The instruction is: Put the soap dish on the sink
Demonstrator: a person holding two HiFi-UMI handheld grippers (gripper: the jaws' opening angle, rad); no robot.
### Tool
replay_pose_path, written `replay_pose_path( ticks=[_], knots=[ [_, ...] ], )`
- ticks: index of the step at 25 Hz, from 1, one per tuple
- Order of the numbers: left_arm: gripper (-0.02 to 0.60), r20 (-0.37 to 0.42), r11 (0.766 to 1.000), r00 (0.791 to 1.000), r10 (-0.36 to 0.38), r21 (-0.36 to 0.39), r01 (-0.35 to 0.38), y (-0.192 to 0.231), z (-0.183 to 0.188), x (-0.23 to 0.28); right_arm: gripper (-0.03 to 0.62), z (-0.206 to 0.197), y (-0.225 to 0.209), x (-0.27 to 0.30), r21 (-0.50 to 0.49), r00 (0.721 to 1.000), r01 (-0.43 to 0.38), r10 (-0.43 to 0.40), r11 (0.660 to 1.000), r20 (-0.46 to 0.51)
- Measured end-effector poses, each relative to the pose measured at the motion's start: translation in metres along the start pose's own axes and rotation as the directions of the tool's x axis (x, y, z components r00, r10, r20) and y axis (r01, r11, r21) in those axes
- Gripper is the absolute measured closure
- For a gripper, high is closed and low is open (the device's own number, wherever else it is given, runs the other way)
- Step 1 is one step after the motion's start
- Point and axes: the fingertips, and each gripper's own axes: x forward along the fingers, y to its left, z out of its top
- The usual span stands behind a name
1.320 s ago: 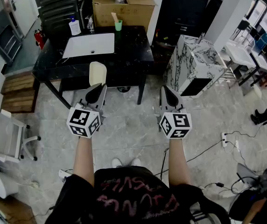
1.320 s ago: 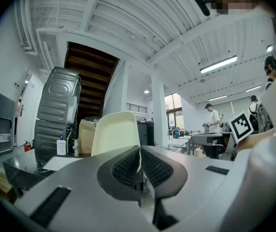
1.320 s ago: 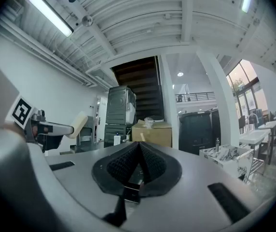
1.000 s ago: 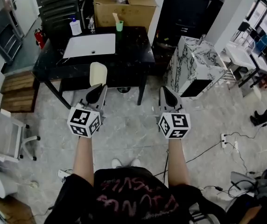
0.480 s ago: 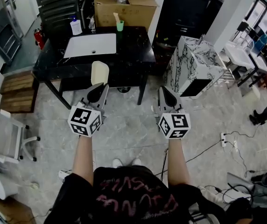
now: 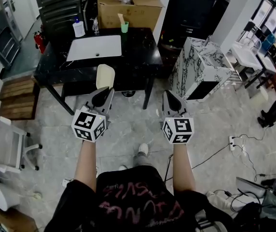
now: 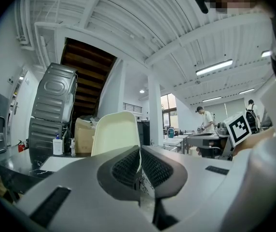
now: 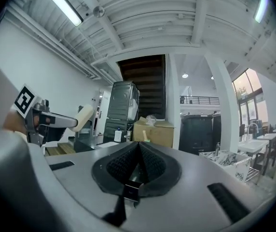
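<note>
My left gripper (image 6: 102,93) is shut on a cream soap dish (image 6: 105,76), which sticks out past its jaws toward the black table. In the left gripper view the soap dish (image 7: 116,133) stands upright, pinched by its edge between the jaws of the left gripper (image 7: 139,154). The white sink (image 6: 93,47) lies set into the black table (image 6: 138,57), ahead of both grippers and apart from them. My right gripper (image 6: 169,98) is shut with nothing in it; in its own view the right gripper (image 8: 138,153) has its pads pressed together.
On the table behind the sink stand a soap bottle (image 6: 78,28) and a green cup (image 6: 123,27). A cardboard box (image 6: 127,4) sits beyond. A marbled cabinet (image 6: 201,66) is at the right, a white chair (image 6: 5,144) at the left. Cables (image 6: 234,144) run across the floor.
The table and sink have drawn slightly nearer in the head view as the person steps forward; one foot now shows ahead. Both grippers keep their hold and pose.
</note>
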Motion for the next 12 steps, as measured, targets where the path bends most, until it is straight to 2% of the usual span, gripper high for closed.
replay_pose_path(
  ticks=[12],
  knots=[
    [0.557, -0.022, 1.000, 1.000, 0.011, 0.011, -0.010, 0.037, -0.014, 0.048, 0.582, -0.013, -0.019, 0.067, 0.008, 1.000, -0.029, 0.029, 1.000, -0.002]
  ],
)
